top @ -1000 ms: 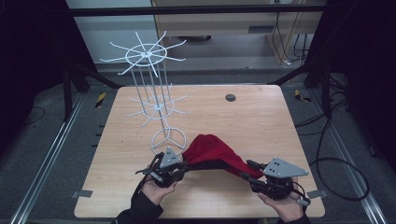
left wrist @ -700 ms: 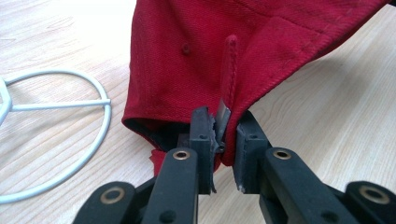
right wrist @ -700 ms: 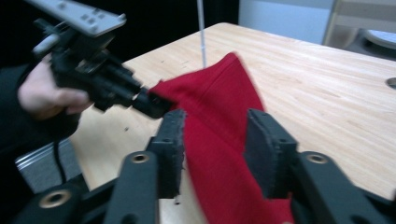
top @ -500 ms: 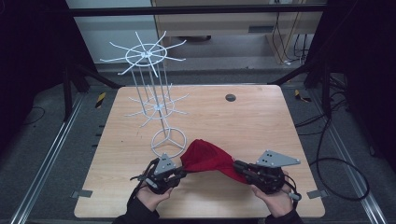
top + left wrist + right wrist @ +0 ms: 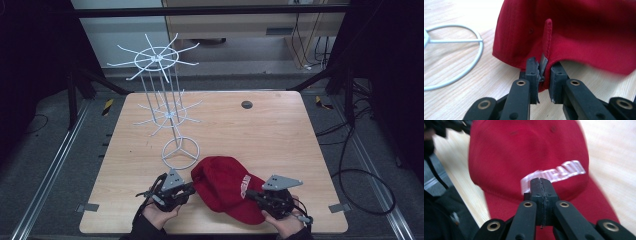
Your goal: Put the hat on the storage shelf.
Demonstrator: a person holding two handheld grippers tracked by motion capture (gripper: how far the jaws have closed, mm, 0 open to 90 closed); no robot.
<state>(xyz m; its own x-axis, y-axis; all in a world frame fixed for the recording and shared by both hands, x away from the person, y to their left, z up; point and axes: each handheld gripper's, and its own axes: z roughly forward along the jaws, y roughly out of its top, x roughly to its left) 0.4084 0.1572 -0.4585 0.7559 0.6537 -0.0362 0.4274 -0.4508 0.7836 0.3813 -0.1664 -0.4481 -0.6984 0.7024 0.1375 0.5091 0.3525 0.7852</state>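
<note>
Left gripper (image 5: 541, 75) pinches red cap's (image 5: 225, 187) rear strap; right gripper (image 5: 541, 185) closed, apparently empty, above brim. Keep pinch firm; lift toward wire rack (image 5: 162, 107) ahead.

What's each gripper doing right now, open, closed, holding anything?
Left gripper: closed on the back edge of the red cap.
Right gripper: jaws pressed shut, over the cap's brim; a grip on it cannot be told.

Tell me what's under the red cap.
The red cap lies on the wooden table, and bare tabletop shows around its edge. Whatever sits beneath its crown is covered by the fabric. The left tool grips its back rim.
</note>
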